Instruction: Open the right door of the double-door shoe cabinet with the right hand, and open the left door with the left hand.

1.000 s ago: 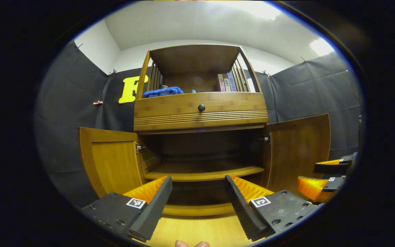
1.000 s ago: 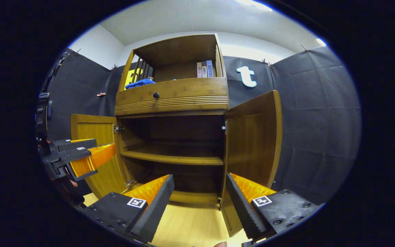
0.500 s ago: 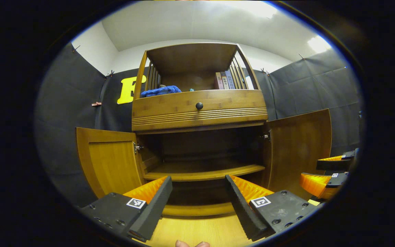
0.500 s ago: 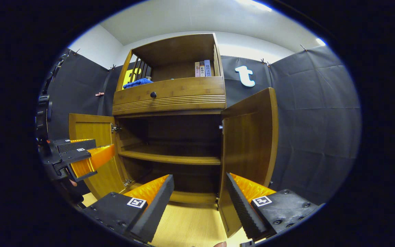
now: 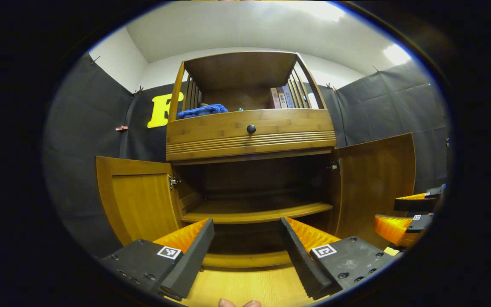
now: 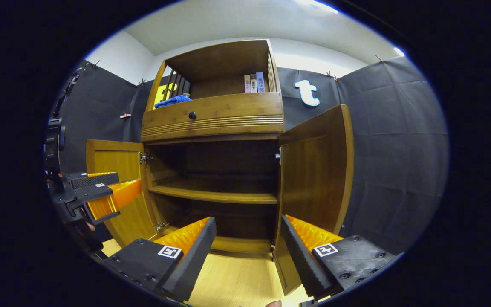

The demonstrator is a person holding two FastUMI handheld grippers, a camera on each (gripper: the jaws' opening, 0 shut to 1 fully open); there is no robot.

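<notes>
Left gripper view: both tall doors (image 5: 141, 200) swung outward; both tools agape, empty.

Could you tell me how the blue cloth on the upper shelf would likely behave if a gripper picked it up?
The blue cloth lies bunched and rumpled, so it would probably sag limply. It looks soft and light, unlikely to roll or break.

book spines (image 5: 280, 98): print too small to make out
blue cloth (image 5: 202, 111): lower part hidden behind wooden drawer front (image 5: 249, 132)
cabinet's dark lower compartment (image 6: 228, 221): too shadowed to tell
fingertips (image 5: 239, 303): cut off at bottom edge
right gripper (image 5: 407, 215): body cut off at view's right rim
</notes>
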